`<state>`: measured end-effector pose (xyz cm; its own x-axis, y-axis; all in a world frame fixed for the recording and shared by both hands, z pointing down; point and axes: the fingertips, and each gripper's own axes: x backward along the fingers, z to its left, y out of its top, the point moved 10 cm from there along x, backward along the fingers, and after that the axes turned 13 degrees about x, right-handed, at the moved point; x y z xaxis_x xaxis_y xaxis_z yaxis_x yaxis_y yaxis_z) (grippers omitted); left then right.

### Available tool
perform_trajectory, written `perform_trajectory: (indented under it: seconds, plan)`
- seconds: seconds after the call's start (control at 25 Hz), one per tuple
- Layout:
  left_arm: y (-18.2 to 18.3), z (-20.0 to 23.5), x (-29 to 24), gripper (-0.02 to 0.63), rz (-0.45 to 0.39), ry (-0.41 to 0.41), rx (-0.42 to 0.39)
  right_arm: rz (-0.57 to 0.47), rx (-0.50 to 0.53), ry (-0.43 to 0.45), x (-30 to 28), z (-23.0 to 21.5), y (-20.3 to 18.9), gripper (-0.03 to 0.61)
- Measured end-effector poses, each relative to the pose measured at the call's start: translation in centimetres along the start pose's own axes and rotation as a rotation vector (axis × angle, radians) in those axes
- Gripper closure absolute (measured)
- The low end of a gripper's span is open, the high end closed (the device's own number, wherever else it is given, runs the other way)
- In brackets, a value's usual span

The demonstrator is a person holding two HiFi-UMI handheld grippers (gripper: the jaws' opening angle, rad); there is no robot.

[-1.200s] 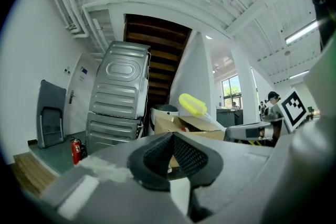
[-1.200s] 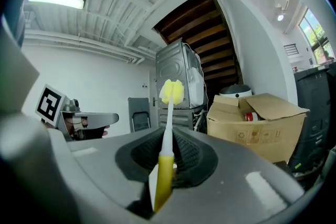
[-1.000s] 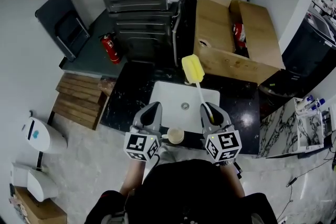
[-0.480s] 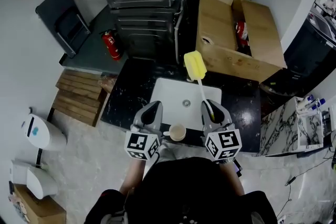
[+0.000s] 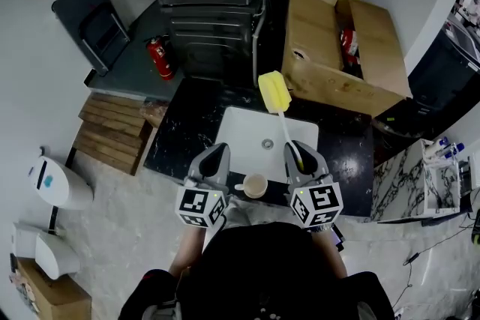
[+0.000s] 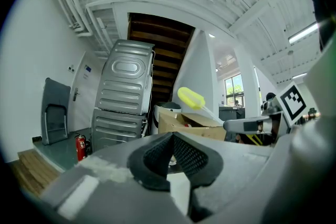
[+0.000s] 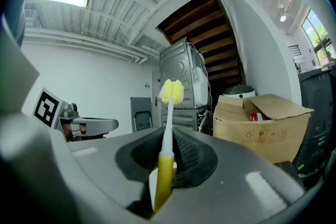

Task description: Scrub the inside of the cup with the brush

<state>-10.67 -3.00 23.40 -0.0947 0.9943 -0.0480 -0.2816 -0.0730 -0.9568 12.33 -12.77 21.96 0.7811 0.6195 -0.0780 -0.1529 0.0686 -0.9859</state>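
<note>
Visibly, right gripper [image 5: 301, 151] clamped on brush [image 5: 274, 92], left gripper [image 5: 216, 155] pressed together, cup [image 5: 255, 185] between

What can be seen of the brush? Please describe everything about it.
The brush has a yellow, sponge-like oblong head, a thin white stem and a yellow handle, probably plastic. The right gripper is shut on the handle, where it meets the stem. The brush points forward from the jaws over the white sink; the head touches nothing.

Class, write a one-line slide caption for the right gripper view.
Right gripper shut on the brush by its yellow handle, sponge head pointing ahead; cardboard box at right.
</note>
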Motion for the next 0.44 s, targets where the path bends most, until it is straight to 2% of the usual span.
perform_trajectory:
  seconds: [0.44]
  plan:
    - [-0.1,0.37,0.01,0.612,-0.007,-0.008,-0.002,-0.001,0.016,-0.006,-0.31,0.13,0.06,0.538]
